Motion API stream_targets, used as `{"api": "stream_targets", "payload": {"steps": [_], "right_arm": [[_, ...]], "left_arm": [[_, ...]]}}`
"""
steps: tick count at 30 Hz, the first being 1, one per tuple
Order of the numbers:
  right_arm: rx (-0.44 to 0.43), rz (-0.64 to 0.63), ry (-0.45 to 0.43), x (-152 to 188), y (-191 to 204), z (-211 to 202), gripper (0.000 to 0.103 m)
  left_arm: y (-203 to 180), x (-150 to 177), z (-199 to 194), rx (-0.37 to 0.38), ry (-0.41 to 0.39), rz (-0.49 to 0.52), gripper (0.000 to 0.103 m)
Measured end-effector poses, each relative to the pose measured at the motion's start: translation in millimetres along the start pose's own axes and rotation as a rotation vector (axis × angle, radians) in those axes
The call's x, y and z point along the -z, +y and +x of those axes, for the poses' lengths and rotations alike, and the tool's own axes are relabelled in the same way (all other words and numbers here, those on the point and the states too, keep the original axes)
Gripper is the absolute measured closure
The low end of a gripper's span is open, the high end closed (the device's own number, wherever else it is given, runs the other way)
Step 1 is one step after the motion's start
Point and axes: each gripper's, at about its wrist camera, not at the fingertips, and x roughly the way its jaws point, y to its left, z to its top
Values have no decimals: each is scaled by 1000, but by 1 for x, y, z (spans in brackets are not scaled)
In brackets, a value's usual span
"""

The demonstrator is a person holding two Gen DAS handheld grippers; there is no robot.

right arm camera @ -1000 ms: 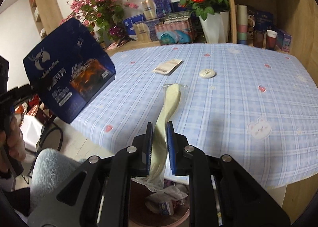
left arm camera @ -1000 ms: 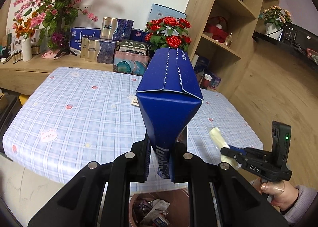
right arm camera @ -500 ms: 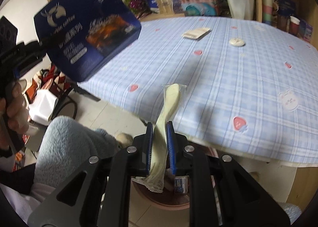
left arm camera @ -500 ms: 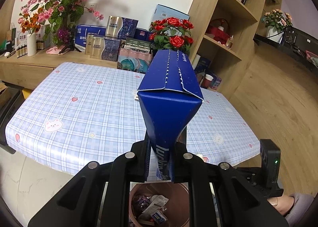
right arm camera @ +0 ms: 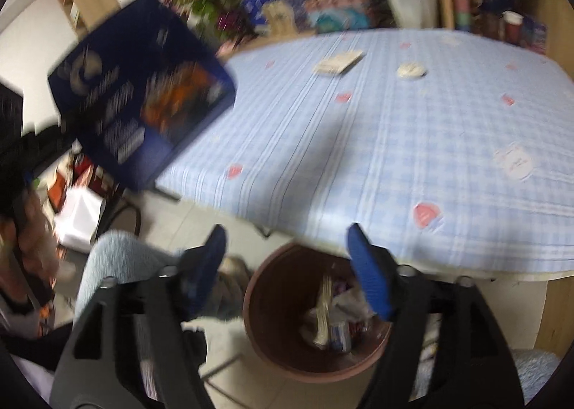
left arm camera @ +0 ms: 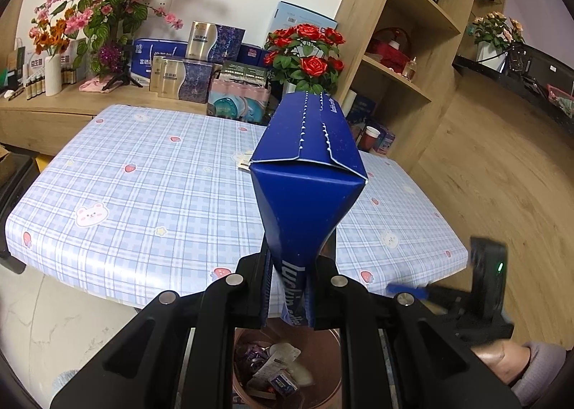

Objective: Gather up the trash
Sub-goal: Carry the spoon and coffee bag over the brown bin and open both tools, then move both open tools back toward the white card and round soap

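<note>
Left gripper [left arm camera: 288,287] clenched on the crushed lower end of a blue carton [left arm camera: 308,172]; carton stands upright above the fingers, held out over the brown trash bin [right arm camera: 315,312] at the tabletop [left arm camera: 150,194] edge. Right gripper [right arm camera: 287,265] released, fingers spread wide and empty, directly above the bin; a pale plastic wrapper [right arm camera: 323,315] lies inside among other scraps. On the tabletop, not yet collected: a flat white packet [right arm camera: 339,62] and a small round white item [right arm camera: 412,70], well apart from the bin.

Risks, judged: carton is wide relative to the bin mouth; let go off-centre or tilted, it could catch the rim and tip onto the floor; right view is motion-blurred, so alignment is uncertain.
</note>
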Motion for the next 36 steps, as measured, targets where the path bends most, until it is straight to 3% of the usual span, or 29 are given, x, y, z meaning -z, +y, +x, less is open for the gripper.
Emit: {"api": "stream_targets", "payload": {"steps": [2,5,13,25,36], "right_arm": [[22,15,-56,-7,-5,-12,11],[94,9,-123,-18,-8,-27,6],[222,-7,-250,-33,-16,-58,6],[348,18,-294,-33,-27,-65,6],[328,55,-304,-33,-36,-68,6]], "left_arm": [[-1,3,0,4,4,1,88],[-4,7,1,18,12,6,89],[-18,15,5,75,34,61,88],[-37,31,17,155,93,131,88],[-40,50,36,213,182,146,88]]}}
